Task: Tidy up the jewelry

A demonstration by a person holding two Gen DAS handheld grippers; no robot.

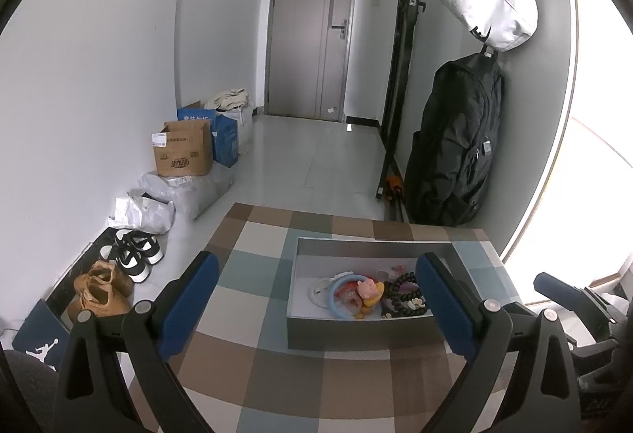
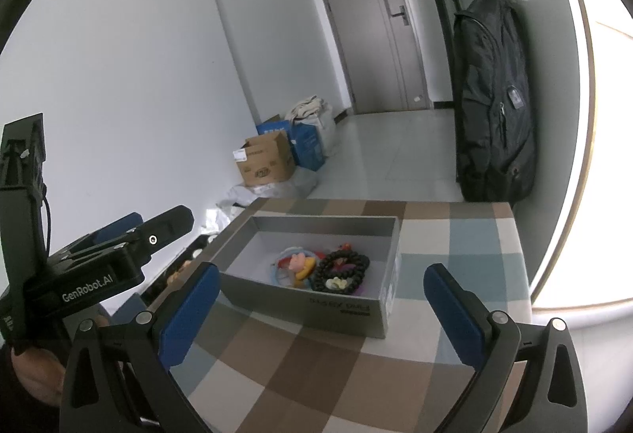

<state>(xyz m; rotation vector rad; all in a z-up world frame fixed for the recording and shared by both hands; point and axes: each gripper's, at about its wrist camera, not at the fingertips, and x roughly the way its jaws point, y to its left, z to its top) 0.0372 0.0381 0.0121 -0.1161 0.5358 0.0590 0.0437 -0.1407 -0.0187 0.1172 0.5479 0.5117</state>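
Holding both tools wide and empty above the near edge of the bench (image 1: 253, 266), I am facing the grey box (image 1: 356, 334) near its far right corner. My left tool (image 1: 316, 308) and right tool (image 2: 321, 314) are hanging short of it. The jewelry (image 2: 316, 268) is lying tangled inside; the bead bracelet (image 2: 342, 266) is touching the pink charm (image 2: 298, 261), so pinching one risks dragging both out.

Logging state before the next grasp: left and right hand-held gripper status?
Left hand-held gripper: open, holding nothing.
Right hand-held gripper: open, holding nothing.
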